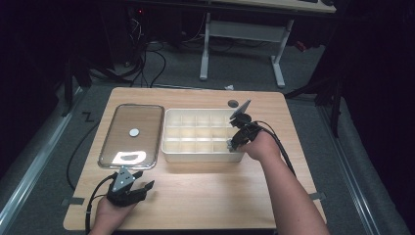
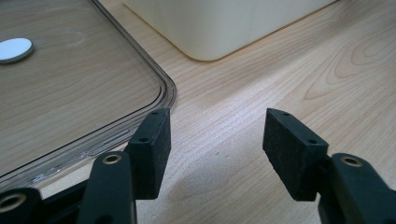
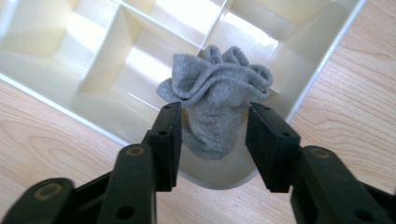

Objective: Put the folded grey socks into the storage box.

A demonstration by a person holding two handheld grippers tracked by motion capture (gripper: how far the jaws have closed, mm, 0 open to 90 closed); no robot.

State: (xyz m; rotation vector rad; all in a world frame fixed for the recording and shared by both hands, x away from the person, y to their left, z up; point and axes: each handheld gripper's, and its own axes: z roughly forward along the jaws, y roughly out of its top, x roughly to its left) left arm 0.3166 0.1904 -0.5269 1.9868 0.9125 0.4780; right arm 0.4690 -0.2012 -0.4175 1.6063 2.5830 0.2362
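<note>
Careful: your right tool (image 3: 212,140) stands open around the sock (image 3: 215,95) at the tray's (image 1: 169,147) 4 o'clock corner; lifting crookedly could snag it. Left tool (image 2: 215,140) open, empty.

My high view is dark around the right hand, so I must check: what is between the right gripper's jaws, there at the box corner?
Observer: A crumpled grey sock, lying in a corner compartment of the cream box.
Operator: Is it squeezed?
Observer: It seems not. The right gripper has its jaws apart on either side, and the sock sits loose between them.
Operator: And the left one?
Observer: The left gripper is open with bare table between its jaws, close beside the rounded corner of the clear lid.
</note>
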